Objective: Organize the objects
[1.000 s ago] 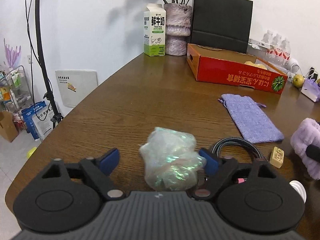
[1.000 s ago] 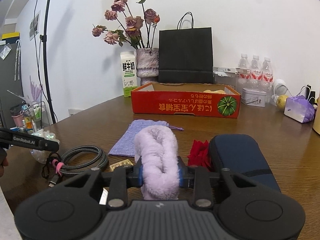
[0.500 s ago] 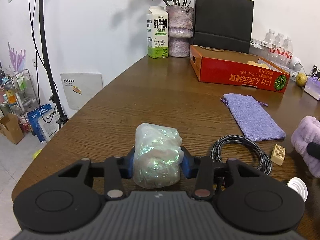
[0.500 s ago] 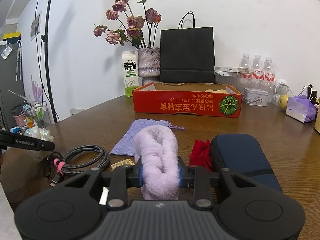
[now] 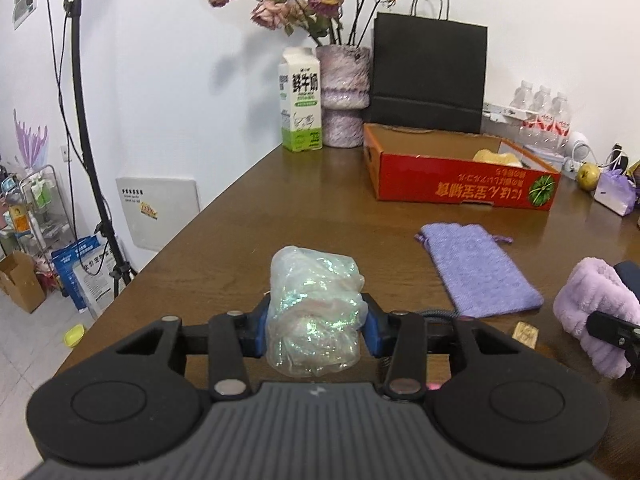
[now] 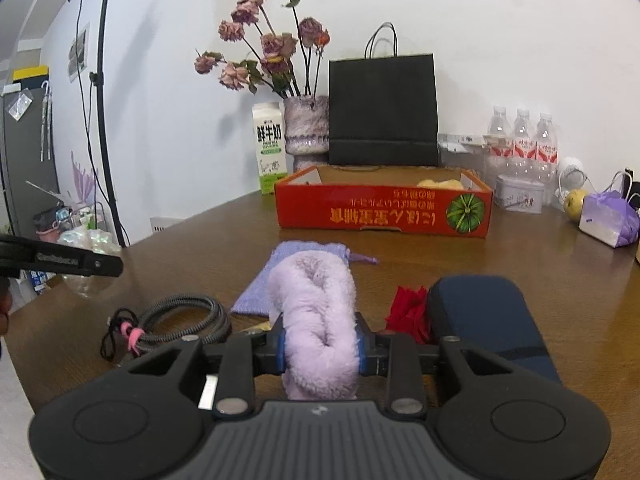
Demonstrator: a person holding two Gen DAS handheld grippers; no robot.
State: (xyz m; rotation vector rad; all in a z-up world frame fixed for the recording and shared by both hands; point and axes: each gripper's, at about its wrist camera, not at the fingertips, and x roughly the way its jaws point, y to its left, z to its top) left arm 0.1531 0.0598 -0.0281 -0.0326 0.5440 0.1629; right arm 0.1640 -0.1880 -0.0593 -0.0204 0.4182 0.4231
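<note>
Left gripper closes on the shimmery plastic bundle and lifts it off the table.

A second ago the left gripper [image 5: 315,326] stood wide open around the iridescent plastic bundle [image 5: 314,312], its blue pads clear of it on both sides. The jaws have since been closing, and now the pads press into the bundle's sides, squeezing it narrower and taller. The bundle has come up off the wooden table [image 5: 280,208]. In the left wrist view more of the room now shows: the dried flowers [image 5: 304,4] and the black paper bag [image 5: 428,76], once cut off at the top, are fully seen, and the coiled cable is almost hidden behind the gripper.
</note>
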